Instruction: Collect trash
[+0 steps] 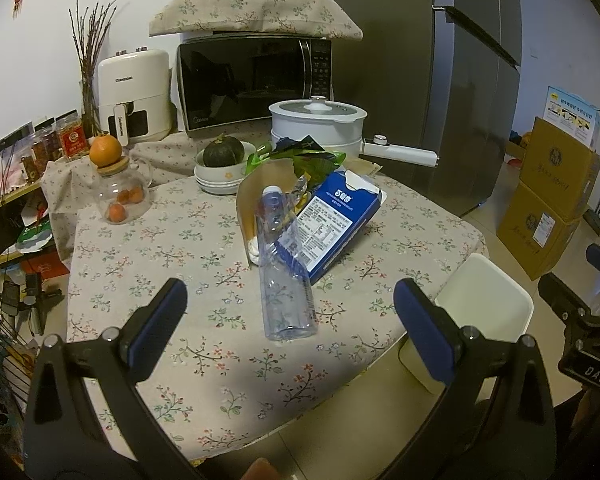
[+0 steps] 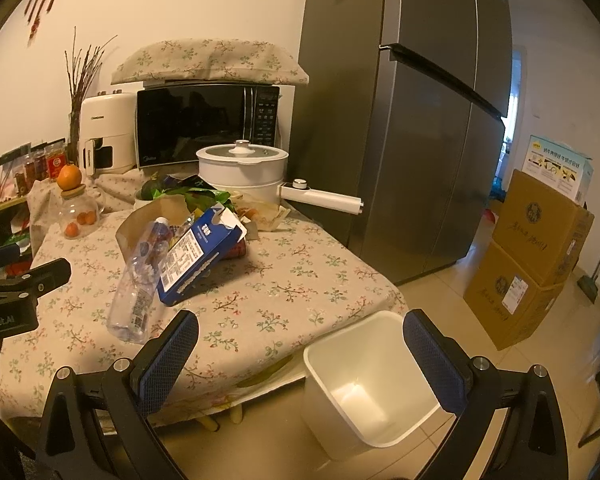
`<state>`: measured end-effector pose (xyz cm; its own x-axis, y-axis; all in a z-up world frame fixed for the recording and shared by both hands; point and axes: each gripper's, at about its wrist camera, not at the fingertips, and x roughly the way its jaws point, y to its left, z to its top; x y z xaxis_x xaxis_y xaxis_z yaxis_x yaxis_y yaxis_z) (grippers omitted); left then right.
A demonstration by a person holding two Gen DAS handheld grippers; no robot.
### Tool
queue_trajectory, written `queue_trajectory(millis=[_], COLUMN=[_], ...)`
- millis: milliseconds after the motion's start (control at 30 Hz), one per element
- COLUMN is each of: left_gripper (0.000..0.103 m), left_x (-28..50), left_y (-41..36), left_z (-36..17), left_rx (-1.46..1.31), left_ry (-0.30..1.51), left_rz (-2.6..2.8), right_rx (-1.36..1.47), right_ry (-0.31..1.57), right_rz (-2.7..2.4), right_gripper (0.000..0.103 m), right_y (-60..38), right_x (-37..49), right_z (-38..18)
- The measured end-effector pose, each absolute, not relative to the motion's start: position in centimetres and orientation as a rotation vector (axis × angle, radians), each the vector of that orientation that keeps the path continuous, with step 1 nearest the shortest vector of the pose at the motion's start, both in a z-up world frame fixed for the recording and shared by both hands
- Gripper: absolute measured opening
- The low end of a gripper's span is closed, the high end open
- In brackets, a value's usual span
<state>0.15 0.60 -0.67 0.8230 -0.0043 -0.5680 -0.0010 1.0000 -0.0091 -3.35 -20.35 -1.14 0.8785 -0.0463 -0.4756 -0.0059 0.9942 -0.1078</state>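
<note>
Both claws, left claw (image 1: 290, 300) and right claw (image 2: 300, 344), are wide open and empty (nothing picked yet). Next: grab the bottle (image 1: 286, 276) beside the blue carton (image 1: 336, 220), drop it in the white bin (image 2: 364, 384).

Counts: 1 plastic bottle (image 1: 286, 264), 1 blue carton (image 1: 336, 224), 1 white bin (image 2: 370, 380), 2 stacked cardboard boxes (image 2: 528, 256), 1 microwave (image 1: 252, 80), 1 pot (image 1: 318, 124), 2 grippers, left (image 1: 290, 300) and right (image 2: 300, 340).
</note>
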Motion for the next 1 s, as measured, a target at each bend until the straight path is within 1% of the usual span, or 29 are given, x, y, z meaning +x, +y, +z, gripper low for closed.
queue_trajectory(millis=[1000], left_gripper=[0.103], left_x=[-0.17], left_y=[0.86], left_z=[-0.82], left_rx=[-0.006], left_ry=[0.602], left_rz=[0.003], right_rx=[-0.111], right_ry=[0.512], right_rz=[-0.022], right_gripper=[0.103], right_y=[-20.33], right_x=[-3.28], right_z=[-1.28])
